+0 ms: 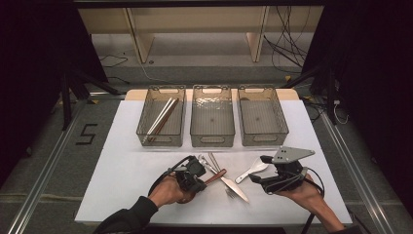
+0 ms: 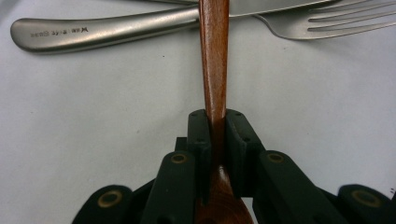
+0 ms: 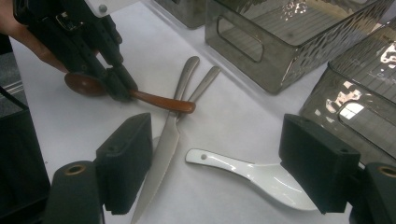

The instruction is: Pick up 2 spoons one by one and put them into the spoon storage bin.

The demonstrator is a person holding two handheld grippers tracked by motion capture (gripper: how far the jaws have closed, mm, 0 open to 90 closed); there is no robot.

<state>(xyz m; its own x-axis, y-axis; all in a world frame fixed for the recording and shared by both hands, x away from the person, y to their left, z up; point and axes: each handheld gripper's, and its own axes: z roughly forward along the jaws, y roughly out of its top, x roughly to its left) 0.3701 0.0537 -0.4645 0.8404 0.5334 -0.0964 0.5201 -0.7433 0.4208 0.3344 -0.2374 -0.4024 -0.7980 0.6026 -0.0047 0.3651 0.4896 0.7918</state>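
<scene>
Your left tongs (image 2: 215, 135) are clenched on the wooden spoon's (image 2: 214, 56) neck; it lies on the tabletop (image 1: 126, 170), handle across the knife (image 3: 161, 158). Right tongs (image 3: 224, 163) hang released over the white spoon (image 3: 252, 175). Next, lift it clear, probably toward a bin (image 1: 160, 117).

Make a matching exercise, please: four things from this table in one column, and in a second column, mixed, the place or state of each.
Things:
1. wooden spoon
2. white spoon
3. chopsticks
4. knife

Places or states:
A. inside the left bin
B. clamped in the left tool
C. flat on the table, its handle under the wooden spoon's handle
D. on the table between the open jaws of the right tool

Pairs: 1-B, 2-D, 3-A, 4-C
</scene>
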